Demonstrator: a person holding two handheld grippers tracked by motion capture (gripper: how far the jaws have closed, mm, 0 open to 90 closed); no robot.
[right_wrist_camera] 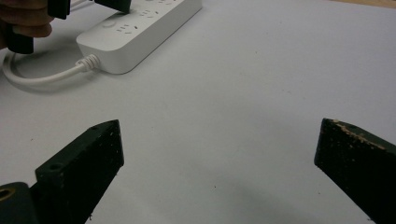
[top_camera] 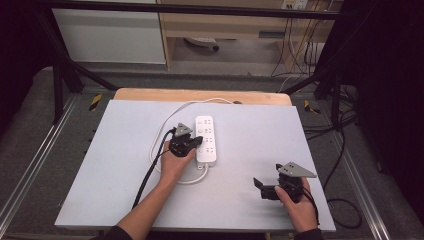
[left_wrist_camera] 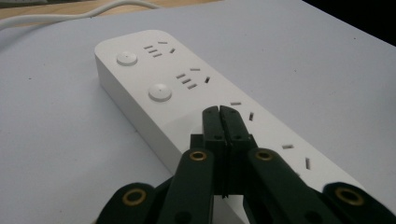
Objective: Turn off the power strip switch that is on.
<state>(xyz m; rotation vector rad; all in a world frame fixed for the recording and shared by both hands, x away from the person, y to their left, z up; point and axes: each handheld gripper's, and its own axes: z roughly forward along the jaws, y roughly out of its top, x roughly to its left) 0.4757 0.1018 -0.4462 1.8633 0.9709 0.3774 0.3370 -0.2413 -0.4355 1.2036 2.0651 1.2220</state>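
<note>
Left gripper view: closed left tongs (left_wrist_camera: 219, 109) hide part of power strip (left_wrist_camera: 187, 93).

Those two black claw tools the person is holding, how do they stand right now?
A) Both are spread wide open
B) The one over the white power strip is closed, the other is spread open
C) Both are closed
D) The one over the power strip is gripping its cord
B: the left gripper has its jaws pressed together over the power strip, while the right gripper hangs with jaws wide apart above the bare table.
</note>
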